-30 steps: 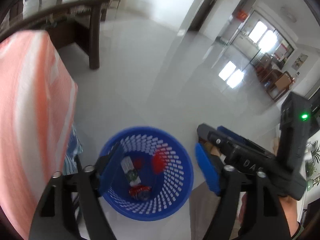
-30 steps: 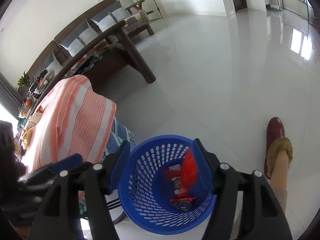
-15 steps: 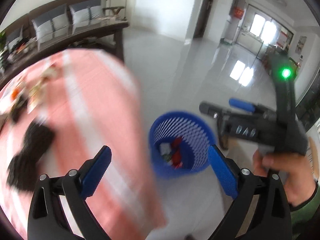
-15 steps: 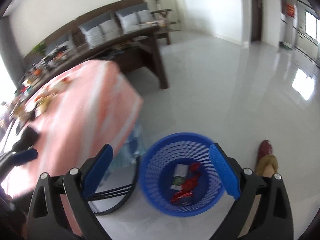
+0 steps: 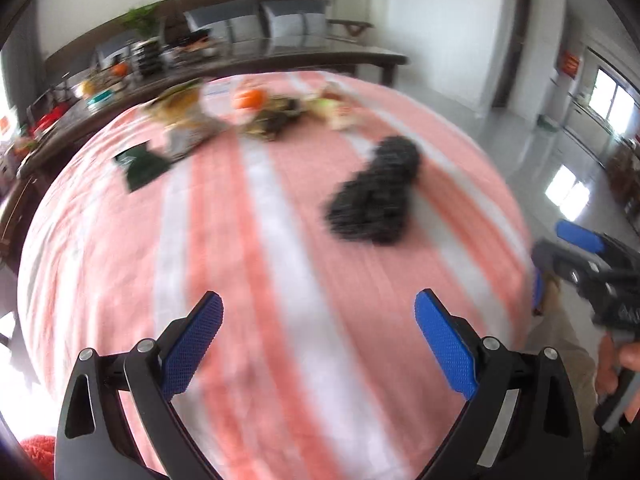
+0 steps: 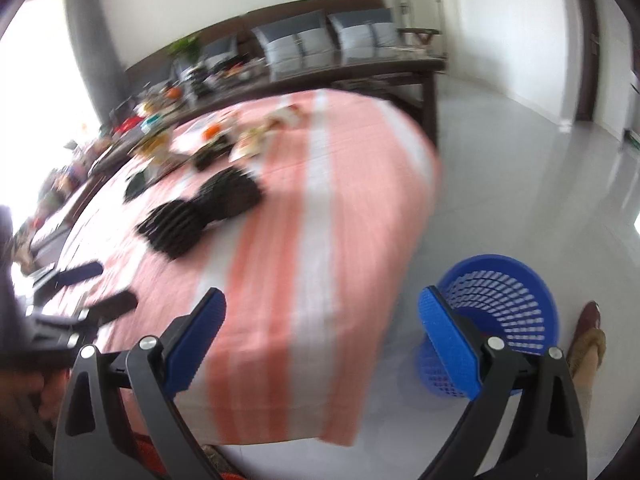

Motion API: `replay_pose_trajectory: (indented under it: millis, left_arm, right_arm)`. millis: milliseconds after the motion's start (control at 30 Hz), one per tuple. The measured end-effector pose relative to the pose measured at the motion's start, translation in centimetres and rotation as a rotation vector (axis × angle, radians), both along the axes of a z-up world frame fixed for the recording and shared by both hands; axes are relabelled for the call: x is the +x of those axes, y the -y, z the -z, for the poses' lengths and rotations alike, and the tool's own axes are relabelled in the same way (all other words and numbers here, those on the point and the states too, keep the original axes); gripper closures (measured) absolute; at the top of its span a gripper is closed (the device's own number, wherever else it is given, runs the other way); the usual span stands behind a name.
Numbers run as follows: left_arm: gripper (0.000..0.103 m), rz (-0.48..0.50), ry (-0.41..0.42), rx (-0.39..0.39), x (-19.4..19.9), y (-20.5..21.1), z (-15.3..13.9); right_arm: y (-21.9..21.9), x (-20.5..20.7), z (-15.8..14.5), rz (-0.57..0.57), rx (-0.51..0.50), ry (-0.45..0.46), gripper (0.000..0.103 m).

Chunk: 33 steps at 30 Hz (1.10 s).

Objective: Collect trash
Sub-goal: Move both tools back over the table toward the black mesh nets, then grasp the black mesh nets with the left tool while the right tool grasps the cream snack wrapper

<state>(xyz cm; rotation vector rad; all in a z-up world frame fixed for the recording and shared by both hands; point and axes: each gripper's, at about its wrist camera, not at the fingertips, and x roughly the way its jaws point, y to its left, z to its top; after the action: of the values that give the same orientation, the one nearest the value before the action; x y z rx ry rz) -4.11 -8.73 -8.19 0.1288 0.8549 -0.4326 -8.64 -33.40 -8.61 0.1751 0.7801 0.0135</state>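
Note:
Blurred trash lies at the far end of the table under its pink and white striped cloth [image 5: 280,260]: an orange piece [image 5: 250,98], crumpled wrappers [image 5: 336,110] and a dark green packet [image 5: 140,164]. A black knitted bundle [image 5: 376,196] lies nearer. My left gripper [image 5: 316,300] hangs open over the cloth with nothing between its fingers. My right gripper [image 6: 320,294] is open and empty above the table's near corner. The blue mesh basket [image 6: 500,312] stands on the floor just right of it. Each gripper shows at the edge of the other's view.
A long dark wooden table [image 6: 360,76] cluttered with things runs behind, with a sofa and grey cushions [image 6: 296,40] against the wall. A person's slippered foot [image 6: 588,340] rests beside the basket. Glossy grey floor [image 6: 520,180] stretches to the right.
Both grippers have swung away from above the blue basket, where a red wrapper was dropping in, up and over to the striped table. Their jaws stand wider than a second ago.

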Motion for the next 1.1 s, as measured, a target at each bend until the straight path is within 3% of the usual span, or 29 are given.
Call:
replay_pose_trajectory:
  millis: [167, 300, 433, 633, 733, 900, 967, 1100]
  left_arm:
    - [0.007, -0.012, -0.038, -0.003, 0.5, -1.1, 0.6]
    - [0.007, 0.049, -0.033, -0.036, 0.1, -0.6, -0.3]
    - [0.007, 0.175, -0.031, -0.059, 0.8, 1.9, -2.3]
    - [0.007, 0.33, -0.043, 0.056, 4.6, 7.3, -2.6]
    - [0.007, 0.35, -0.079, 0.084, 6.2, 8.9, -1.6]
    - [0.007, 0.38, -0.061, 0.136, 7.2, 11.1, -0.4]
    - [0.011, 0.394, -0.054, 0.141, 7.1, 11.7, -0.4]
    - [0.033, 0.394, -0.075, 0.14, 7.0, 12.5, 0.3]
  right_arm:
    - [-2.9, 0.8, 0.8, -0.065, -0.025, -0.04, 0.009]
    - [-3.2, 0.6, 0.7, -0.062, -0.038, -0.039, 0.009]
    - [-2.8, -0.3, 0.4, -0.048, -0.054, -0.03, 0.009]
    - [-2.4, -1.7, 0.3, -0.005, -0.022, -0.029, 0.009]
    - [-3.2, -2.8, -0.2, -0.007, -0.019, 0.007, 0.009]
    - [-3.8, -3.8, -0.2, -0.025, -0.018, 0.028, 0.009]
    - [-3.3, -3.8, -0.1, -0.015, -0.018, 0.029, 0.009]
    - [-2.0, -3.7, -0.5, 0.019, -0.012, 0.04, 0.009]
